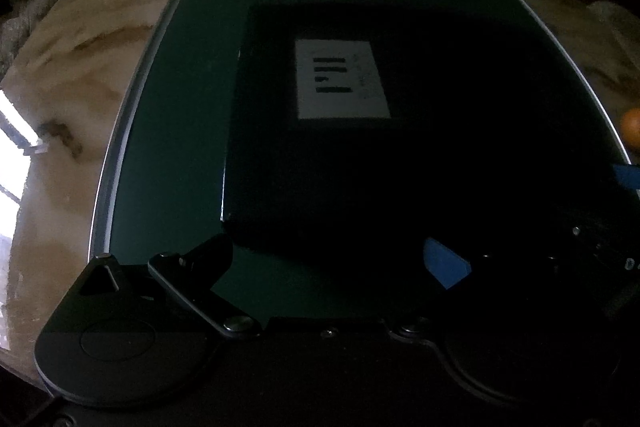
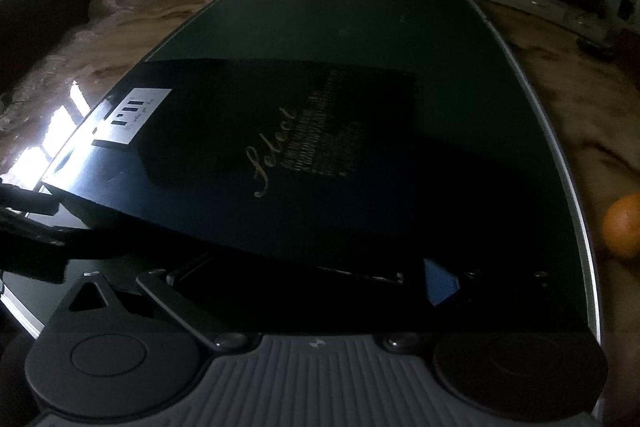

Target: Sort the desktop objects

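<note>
A flat black box (image 1: 400,167) with a white label (image 1: 340,79) lies on the dark green mat (image 1: 180,131). My left gripper (image 1: 328,263) is open just before the box's near edge, its left fingertip (image 1: 212,255) by the near left corner and its blue pad (image 1: 444,263) under the dark edge. In the right wrist view the same box (image 2: 280,155) shows gold "Select" script and the label (image 2: 132,115) at its left. My right gripper (image 2: 308,283) is open, fingers wide apart at the box's near edge, which overhangs them. The dim light hides any contact.
The mat (image 2: 400,27) lies on a glossy marble table (image 1: 60,107). An orange (image 2: 624,227) sits on the marble right of the mat and shows again as an orange (image 1: 632,131) in the left wrist view. A sofa and shelves stand beyond the table.
</note>
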Available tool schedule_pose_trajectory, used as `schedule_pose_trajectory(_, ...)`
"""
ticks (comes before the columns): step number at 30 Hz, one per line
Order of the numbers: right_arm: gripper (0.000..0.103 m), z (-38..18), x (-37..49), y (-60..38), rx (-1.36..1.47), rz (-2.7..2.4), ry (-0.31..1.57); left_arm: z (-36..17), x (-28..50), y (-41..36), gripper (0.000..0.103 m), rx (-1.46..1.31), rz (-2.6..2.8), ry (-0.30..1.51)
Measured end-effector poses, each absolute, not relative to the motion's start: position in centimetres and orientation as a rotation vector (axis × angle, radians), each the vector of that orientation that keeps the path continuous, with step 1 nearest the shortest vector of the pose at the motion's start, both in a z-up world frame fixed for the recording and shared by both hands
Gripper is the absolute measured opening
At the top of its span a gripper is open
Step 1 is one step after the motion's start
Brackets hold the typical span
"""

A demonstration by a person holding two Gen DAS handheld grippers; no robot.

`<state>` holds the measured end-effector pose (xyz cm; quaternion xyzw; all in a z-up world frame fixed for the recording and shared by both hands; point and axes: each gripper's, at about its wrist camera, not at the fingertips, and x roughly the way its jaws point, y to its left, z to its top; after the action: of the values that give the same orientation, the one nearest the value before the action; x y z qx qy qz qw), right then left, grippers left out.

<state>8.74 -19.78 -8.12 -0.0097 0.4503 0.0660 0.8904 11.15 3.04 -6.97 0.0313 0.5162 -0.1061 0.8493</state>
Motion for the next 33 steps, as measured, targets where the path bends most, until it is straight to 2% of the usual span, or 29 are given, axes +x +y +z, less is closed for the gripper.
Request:
schedule_pose_trajectory(6,0.103,-7.0,7.6,-20.5,-0.007,0.134,0.920,-5.4,9.8,2.6,0.103,0.098,-0.226,1.052)
schedule_pose_trajectory(17,0.103,-1.3,4.3,-18.6,0.008,0.137,0.830,-0.2,5.1,1.9,0.103,0.071,-0.135,0.882)
schedule_pose_trajectory(24,0.103,1.4,3.4,-17.3,0.025,0.117,0.787,1.8,5.2,3.3,0.103,-0.010,-0.029,0.871)
schedule_pose_trajectory(33,0.103,1.3,3.4,-16.3,0.045,0.112,0.788,1.6,4.8,2.7,0.103,0.014,-0.010,0.875)
